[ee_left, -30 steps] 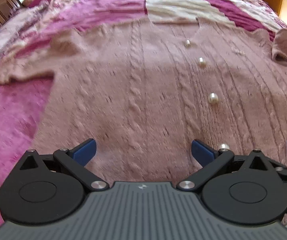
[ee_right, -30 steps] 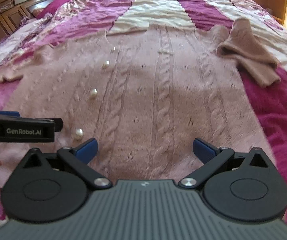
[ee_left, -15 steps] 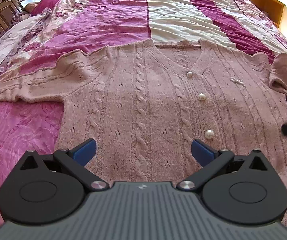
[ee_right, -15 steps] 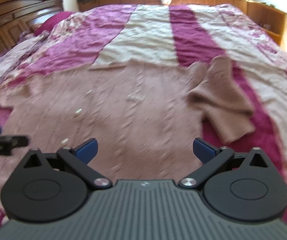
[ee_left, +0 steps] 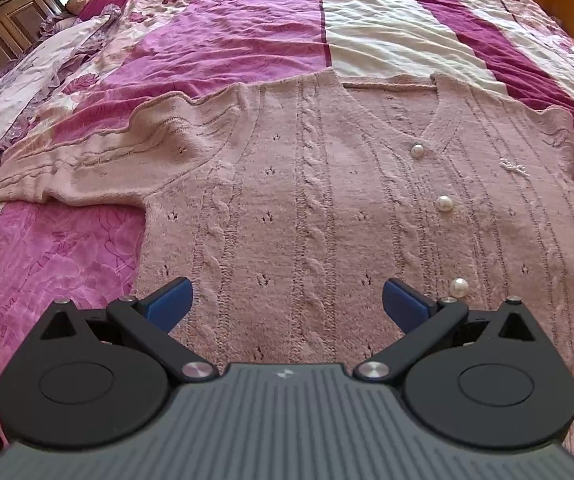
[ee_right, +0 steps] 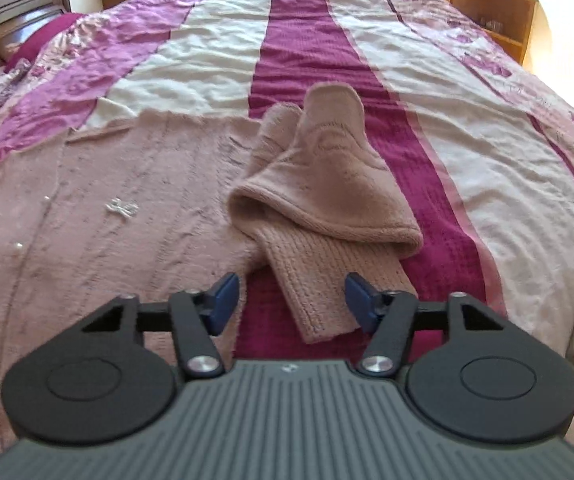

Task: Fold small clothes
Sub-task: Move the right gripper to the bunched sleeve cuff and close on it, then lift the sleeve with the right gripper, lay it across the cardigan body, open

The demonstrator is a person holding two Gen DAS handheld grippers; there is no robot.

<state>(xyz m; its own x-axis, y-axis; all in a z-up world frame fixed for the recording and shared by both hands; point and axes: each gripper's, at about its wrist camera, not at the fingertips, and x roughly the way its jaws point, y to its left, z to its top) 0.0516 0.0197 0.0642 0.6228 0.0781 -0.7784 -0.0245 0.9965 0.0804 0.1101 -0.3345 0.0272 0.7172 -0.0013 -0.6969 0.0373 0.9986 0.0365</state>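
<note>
Cardigan (ee_left: 327,208) lying flat on bed (ee_right: 299,40), neck pointing away from me. R gripper (ee_right: 293,300) hanging wide open over the bunched sleeve (ee_right: 319,216), cuff btwn the jaws, long axis running away. L gripper (ee_left: 287,300) open, empty, over the cardigan's body. R is nearer.

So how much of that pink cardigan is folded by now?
Barely begun. The cardigan lies flat and buttoned on the bed, one sleeve spread out. The other sleeve is bunched; the open right gripper straddles its cuff. The left gripper hovers open. All folds remain.
</note>
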